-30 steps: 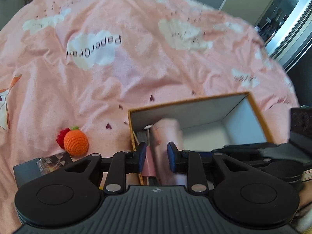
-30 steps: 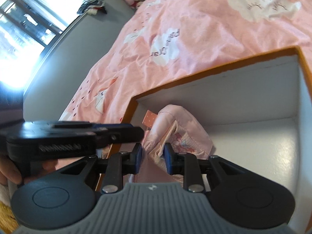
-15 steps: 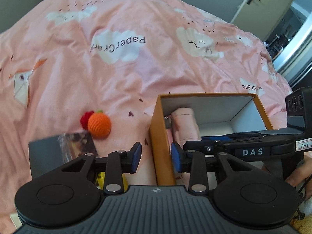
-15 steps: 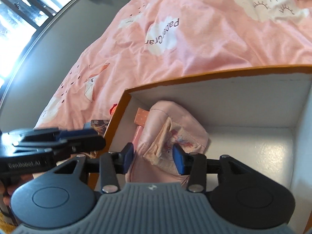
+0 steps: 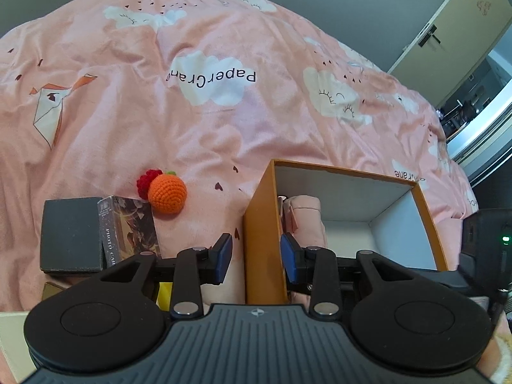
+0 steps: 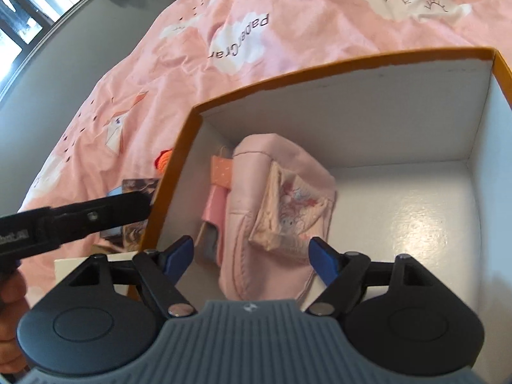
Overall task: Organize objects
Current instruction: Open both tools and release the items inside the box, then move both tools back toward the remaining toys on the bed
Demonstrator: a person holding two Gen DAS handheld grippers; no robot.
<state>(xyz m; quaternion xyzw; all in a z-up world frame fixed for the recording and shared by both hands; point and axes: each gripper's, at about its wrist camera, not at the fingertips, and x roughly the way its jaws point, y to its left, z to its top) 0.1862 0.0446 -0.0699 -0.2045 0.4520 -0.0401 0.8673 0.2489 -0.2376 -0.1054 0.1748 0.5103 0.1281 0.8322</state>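
An orange box with a white inside (image 5: 260, 224) (image 6: 377, 102) sits on the pink bed. A pink pouch (image 6: 275, 211) (image 5: 304, 214) lies inside it against the left wall. My right gripper (image 6: 251, 256) is open and empty, just above the pouch's near end. My left gripper (image 5: 256, 257) is open, its fingers astride the box's left wall without gripping it. An orange crochet ball (image 5: 167, 192) with a red berry (image 5: 145, 182) lies left of the box. A dark photo card box (image 5: 96, 233) lies near it.
The pink quilt (image 5: 208, 112) covers the bed. A yellow item (image 5: 164, 291) and a brown one (image 5: 51, 289) peek out below the card box. A white edge (image 6: 92, 265) lies by the box's near left corner. A door (image 5: 448, 38) stands far right.
Both grippers let go of the pink pouch, which now lies in the box. My right gripper opened wide and drew back. My left gripper moved left, over the box's wall.
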